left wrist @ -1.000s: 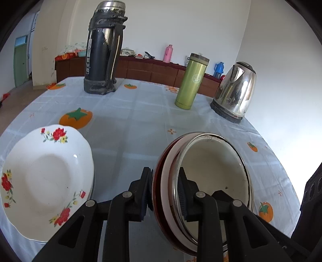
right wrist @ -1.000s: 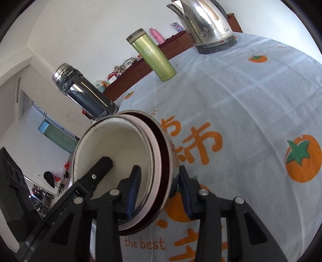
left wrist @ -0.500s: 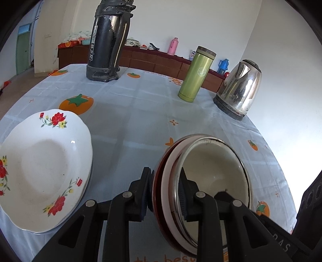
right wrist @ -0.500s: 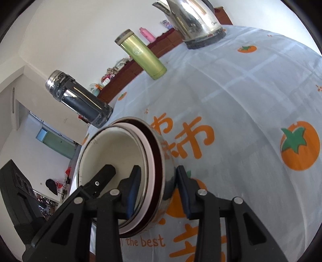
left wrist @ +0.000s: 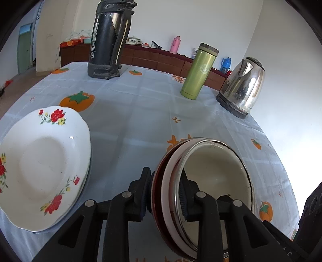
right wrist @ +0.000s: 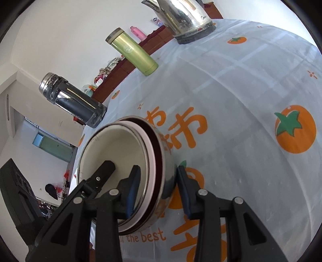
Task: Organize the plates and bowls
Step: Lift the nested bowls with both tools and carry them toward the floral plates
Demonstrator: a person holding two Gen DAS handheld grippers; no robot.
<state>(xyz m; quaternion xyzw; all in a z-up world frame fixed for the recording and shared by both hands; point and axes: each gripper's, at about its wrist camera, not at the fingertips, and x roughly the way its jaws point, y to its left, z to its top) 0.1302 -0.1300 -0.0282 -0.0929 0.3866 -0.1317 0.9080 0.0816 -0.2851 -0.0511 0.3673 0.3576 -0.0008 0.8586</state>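
Observation:
A nested stack of bowls [left wrist: 217,177], with a steel bowl inside a pink one and a dark red one, is tilted on edge just above the tablecloth. My left gripper [left wrist: 165,187] is shut on its left rim, one pad inside and one outside. My right gripper [right wrist: 158,179] clamps the opposite rim of the stack [right wrist: 112,149]. Its jaws are opening slightly, but the rim is between them and the pads still touch it. A white flowered plate [left wrist: 40,167] lies to the left, on top of another plate.
At the far side of the table [left wrist: 140,112] stand a black thermos [left wrist: 108,40], a green flask [left wrist: 198,72] and a steel kettle [left wrist: 241,88]. The flask [right wrist: 132,52] and kettle [right wrist: 185,18] also show in the right wrist view. The table edge runs close on the right.
Both views have rolled a little, so the table and plate look more level. The bowl stack stays between both grippers in the same place.

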